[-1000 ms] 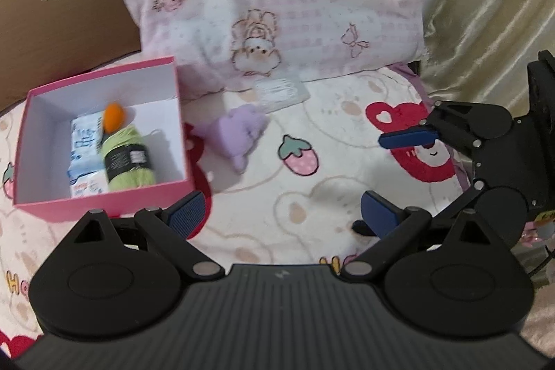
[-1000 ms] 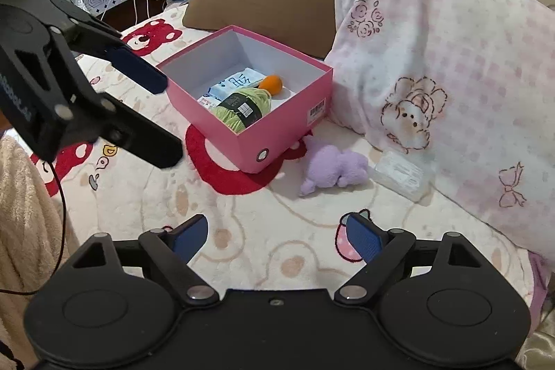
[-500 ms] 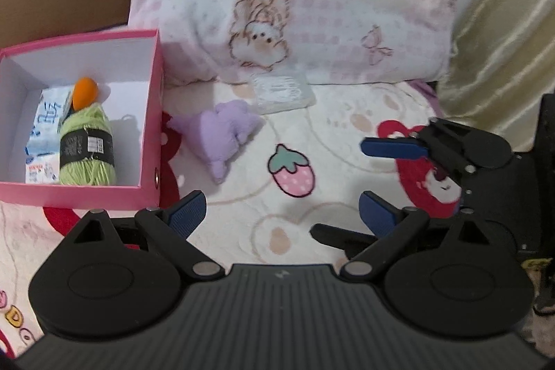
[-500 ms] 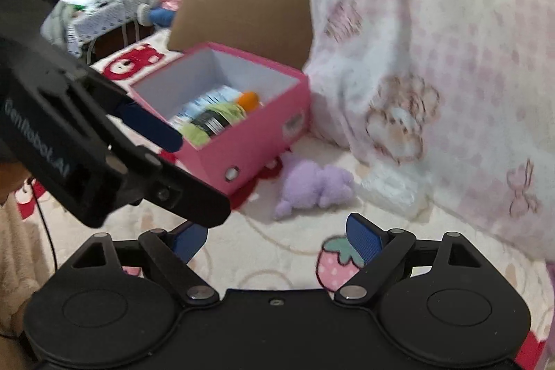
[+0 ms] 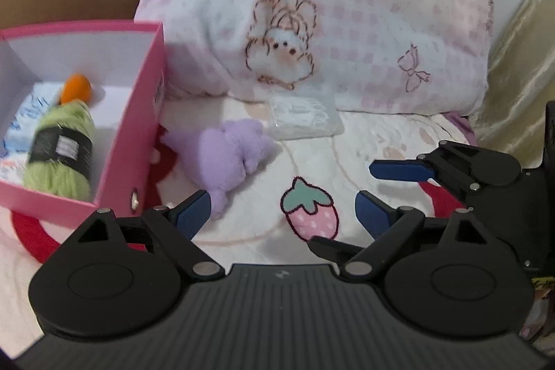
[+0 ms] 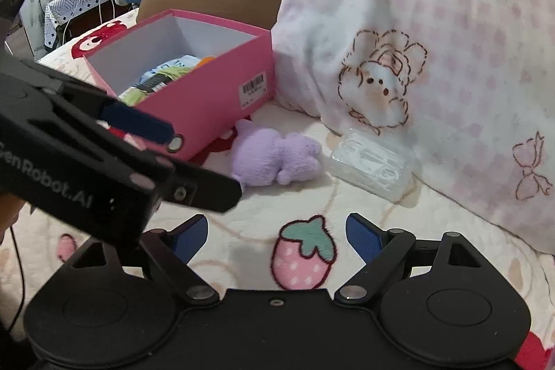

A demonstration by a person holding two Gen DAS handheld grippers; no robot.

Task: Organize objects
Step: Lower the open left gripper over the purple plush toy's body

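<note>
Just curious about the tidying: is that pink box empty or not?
Not empty. The box has no lid on and holds green yarn, an orange thing and a blue-and-white packet.

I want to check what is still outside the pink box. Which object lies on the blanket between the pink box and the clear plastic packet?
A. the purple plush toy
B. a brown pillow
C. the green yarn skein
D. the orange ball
A: the purple plush toy lies on the blanket between the pink box and the clear plastic packet.
</note>
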